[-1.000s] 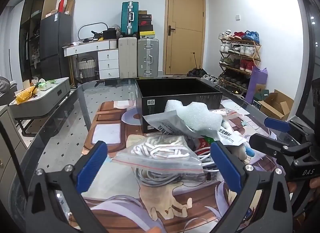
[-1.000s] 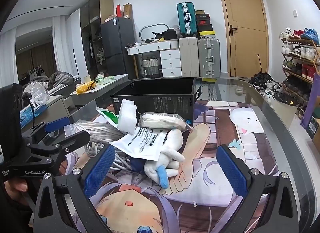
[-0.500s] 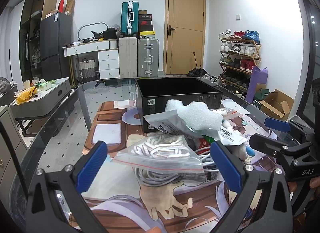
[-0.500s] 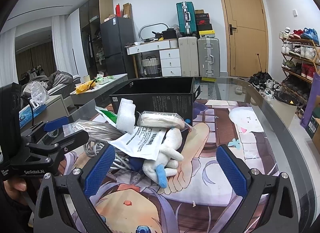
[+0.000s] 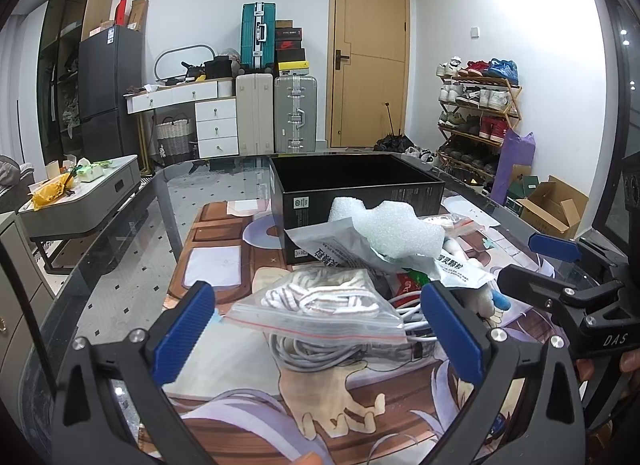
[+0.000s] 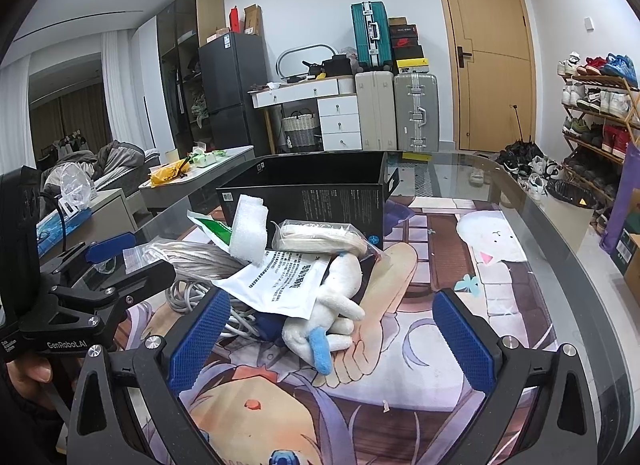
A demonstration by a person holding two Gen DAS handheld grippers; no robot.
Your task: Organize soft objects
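Note:
A pile of soft things lies on the glass table in front of an open black box [image 5: 356, 189]. Nearest my left gripper [image 5: 316, 329] is a clear zip bag of striped cord [image 5: 320, 305] on a grey cable coil [image 5: 316, 349]. Behind it lie a white foam piece [image 5: 388, 225] and a grey printed pouch [image 5: 340, 249]. My left gripper is open and empty, its fingers either side of the zip bag. My right gripper [image 6: 328, 333] is open and empty in front of a white plush toy [image 6: 332, 305], a printed pouch [image 6: 280, 281] and a bagged cloth roll [image 6: 320, 237].
The table carries an anime-print mat [image 6: 400, 345]. Its glass edge [image 6: 560, 225] curves on the right. Each gripper shows in the other's view, the right one [image 5: 580, 297] at right, the left one [image 6: 80, 297] at left. Suitcases, a desk and a shoe rack stand behind.

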